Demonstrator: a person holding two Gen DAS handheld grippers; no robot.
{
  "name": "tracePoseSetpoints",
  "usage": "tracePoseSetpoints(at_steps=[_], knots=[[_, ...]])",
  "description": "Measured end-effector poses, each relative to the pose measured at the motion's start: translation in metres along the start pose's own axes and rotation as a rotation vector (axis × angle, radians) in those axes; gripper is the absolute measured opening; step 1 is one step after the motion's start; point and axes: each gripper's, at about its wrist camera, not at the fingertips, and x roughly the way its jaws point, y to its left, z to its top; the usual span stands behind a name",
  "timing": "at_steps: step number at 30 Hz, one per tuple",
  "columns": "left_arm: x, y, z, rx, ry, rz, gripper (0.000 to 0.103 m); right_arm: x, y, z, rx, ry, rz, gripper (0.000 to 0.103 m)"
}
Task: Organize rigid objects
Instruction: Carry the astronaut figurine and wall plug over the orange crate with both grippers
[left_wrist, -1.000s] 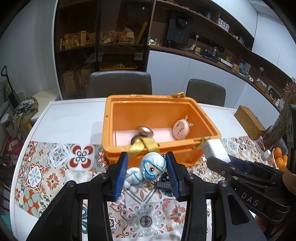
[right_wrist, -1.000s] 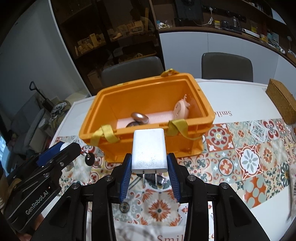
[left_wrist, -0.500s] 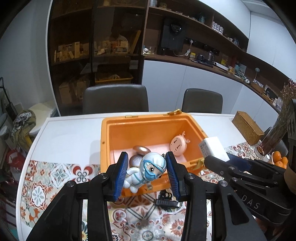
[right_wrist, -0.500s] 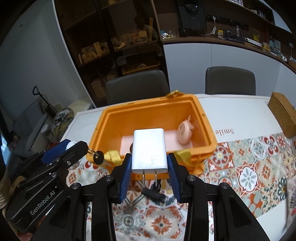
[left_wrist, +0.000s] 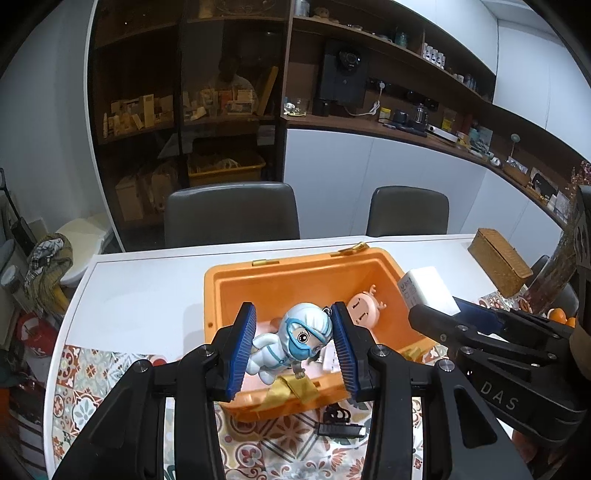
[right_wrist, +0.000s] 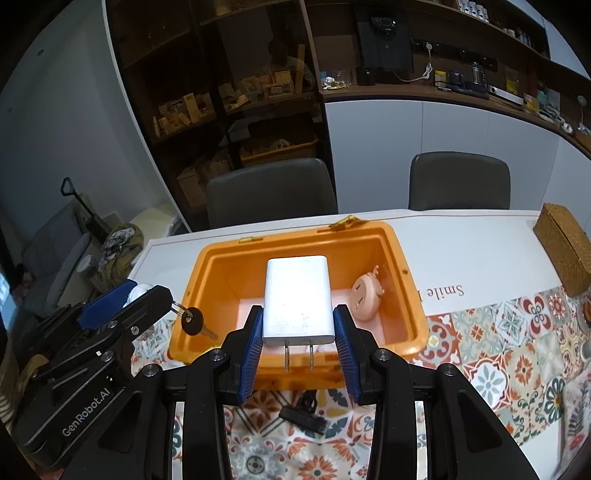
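Note:
An open orange box (left_wrist: 236, 291) (right_wrist: 406, 258) stands on the table. My left gripper (left_wrist: 293, 343) is shut on a white and blue astronaut figurine (left_wrist: 295, 339) and holds it above the box's near edge; a black key (right_wrist: 192, 322) hangs from the figurine. My right gripper (right_wrist: 298, 339) is shut on a white plug charger (right_wrist: 297, 299), prongs toward me, above the box; the charger also shows in the left wrist view (left_wrist: 424, 291). A pink round toy (left_wrist: 364, 314) (right_wrist: 365, 299) lies inside the box.
A black clip-like object (left_wrist: 340, 428) (right_wrist: 303, 419) lies on the patterned cloth (right_wrist: 498, 350) in front of the box. A woven box (left_wrist: 498, 262) (right_wrist: 563, 247) sits at the right. Two grey chairs (left_wrist: 231, 214) stand behind the table. Oranges (left_wrist: 557, 315) are at far right.
Both grippers have risen and moved forward with their objects, from in front of the box to above its near edge. The box's inside shows more fully.

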Motion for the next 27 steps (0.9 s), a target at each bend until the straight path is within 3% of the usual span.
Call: tracePoseSetpoints(at_steps=[13,27], knots=[[0.045,0.009,0.007,-0.008,0.105,0.018,0.042,0.04,-0.004,0.023,-0.021,0.086,-0.036,0.038],[0.094,0.005,-0.003,0.022,0.237,0.022,0.042,0.097,-0.014,0.01,-0.016,0.249,-0.041,0.038]])
